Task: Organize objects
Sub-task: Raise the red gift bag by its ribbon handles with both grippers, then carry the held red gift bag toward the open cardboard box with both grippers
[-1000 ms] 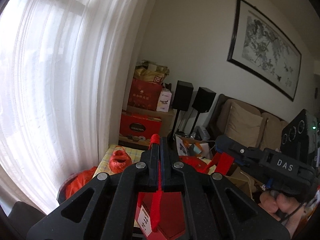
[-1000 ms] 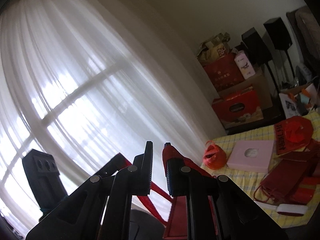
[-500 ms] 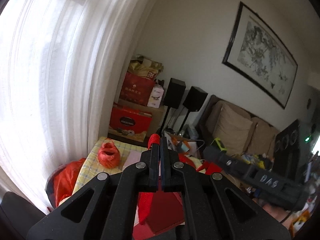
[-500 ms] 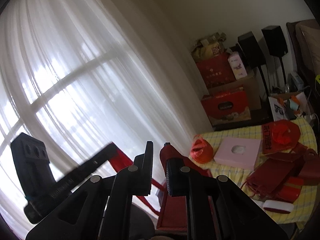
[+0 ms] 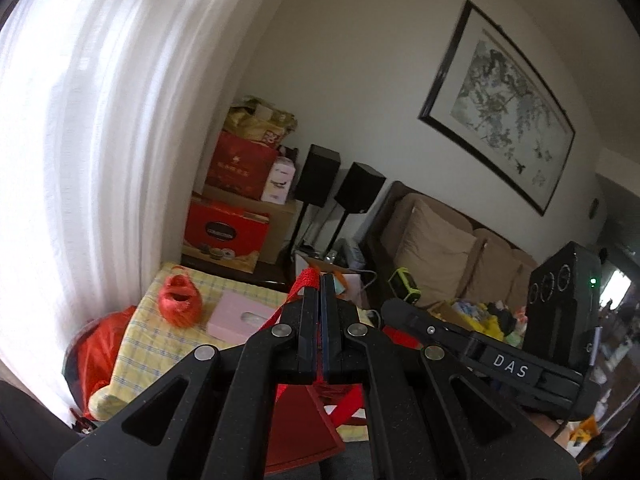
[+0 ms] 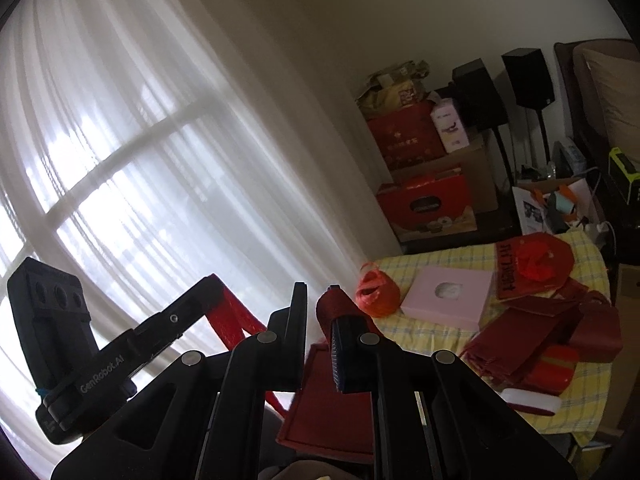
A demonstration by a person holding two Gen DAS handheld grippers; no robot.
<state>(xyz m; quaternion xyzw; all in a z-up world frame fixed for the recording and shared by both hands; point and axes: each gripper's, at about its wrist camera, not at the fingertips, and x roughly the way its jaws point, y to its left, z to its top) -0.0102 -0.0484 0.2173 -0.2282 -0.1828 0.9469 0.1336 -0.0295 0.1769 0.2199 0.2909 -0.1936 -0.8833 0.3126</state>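
We've got a red gift bag (image 6: 332, 400) hanging between us by its woven red handles (image 5: 306, 280): the left gripper (image 5: 319, 292) is clamped tight on one and the right gripper (image 6: 316, 300) is squeezed down on the other. Just past it, the yellow checked tablecloth (image 6: 440, 256) holds a red twine ball (image 6: 376, 290), a pink box (image 6: 448, 296) and more red bags. Way back sit stacked gift boxes (image 5: 228, 232) and two black speakers (image 5: 340, 180).
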